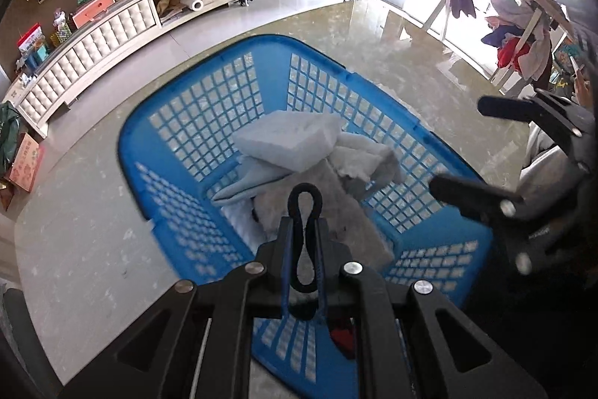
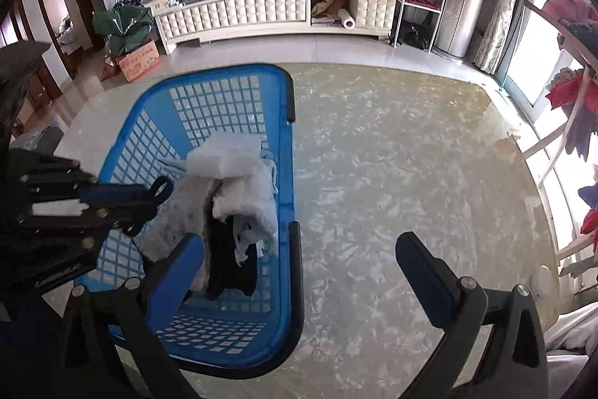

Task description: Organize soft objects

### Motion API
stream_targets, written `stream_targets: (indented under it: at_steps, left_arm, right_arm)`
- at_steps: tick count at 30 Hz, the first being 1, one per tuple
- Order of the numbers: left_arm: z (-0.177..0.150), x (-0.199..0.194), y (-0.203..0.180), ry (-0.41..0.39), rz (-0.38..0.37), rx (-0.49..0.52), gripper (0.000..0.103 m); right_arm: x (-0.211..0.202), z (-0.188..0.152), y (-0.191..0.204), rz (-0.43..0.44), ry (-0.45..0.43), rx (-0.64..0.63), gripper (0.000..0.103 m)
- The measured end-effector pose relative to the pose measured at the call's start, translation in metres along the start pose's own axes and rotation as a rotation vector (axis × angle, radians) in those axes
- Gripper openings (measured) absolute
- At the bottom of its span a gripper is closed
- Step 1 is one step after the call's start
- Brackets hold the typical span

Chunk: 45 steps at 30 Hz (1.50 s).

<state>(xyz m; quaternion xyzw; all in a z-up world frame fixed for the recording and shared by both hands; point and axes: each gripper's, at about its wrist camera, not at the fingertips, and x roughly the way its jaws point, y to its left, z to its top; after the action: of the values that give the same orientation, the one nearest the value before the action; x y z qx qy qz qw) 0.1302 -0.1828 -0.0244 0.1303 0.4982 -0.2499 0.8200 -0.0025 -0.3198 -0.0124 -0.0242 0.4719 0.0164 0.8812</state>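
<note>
Nearest the lens, the left gripper (image 1: 305, 212) was clenched, its black looped fingertips pressed together above a blue basket (image 1: 157, 122) and gripping nothing visible. Inside the basket lay a heap of white and grey cloths (image 1: 295, 144) with a dark garment (image 2: 228, 260) beneath. These looked light, limp and easy to bunch, so pinching a raised fold near the top seemed best. The right gripper (image 2: 295, 268) hung spread wide and empty, straddling the basket's rim. The basket stood on a marbled table (image 2: 392, 174).
</note>
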Motion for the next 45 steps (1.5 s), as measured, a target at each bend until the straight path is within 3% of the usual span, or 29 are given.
stream_targets:
  at_steps: [8,11,13,16,21,30,36,42,45]
  left_arm:
    - [0.003,0.021,0.001,0.018,0.000,-0.007,0.011]
    - [0.004,0.025,0.001,0.024,0.003,-0.005,0.027]
    - [0.005,0.024,0.002,0.019,0.005,0.000,0.047]
    - [0.006,0.021,0.000,0.012,-0.008,0.017,0.065]
    - [0.005,0.013,-0.005,-0.035,0.028,0.065,0.083]
    - [-0.013,-0.024,0.019,-0.126,0.078,0.014,0.086]
    - [-0.039,-0.056,0.051,-0.198,0.106,-0.140,0.086]
    - [-0.075,-0.095,0.076,-0.324,0.194,-0.256,0.086]
    - [-0.089,-0.118,0.087,-0.389,0.204,-0.316,0.097]
  right_arm:
    - [0.002,0.001,-0.002,0.004,0.023,0.008,0.103]
    - [0.001,0.000,0.000,0.006,0.023,0.003,0.103]
    - [0.003,-0.001,0.001,0.004,0.029,-0.003,0.103]
    - [0.005,-0.002,0.001,0.001,0.038,-0.006,0.103]
    - [0.001,-0.002,-0.003,0.006,0.026,0.011,0.103]
    - [-0.009,0.001,0.011,0.027,-0.033,-0.003,0.103]
    - [-0.027,0.004,0.043,0.015,-0.130,-0.046,0.103]
    - [-0.057,0.011,0.083,0.065,-0.237,-0.066,0.103]
    - [-0.068,0.011,0.100,0.091,-0.283,-0.066,0.103]
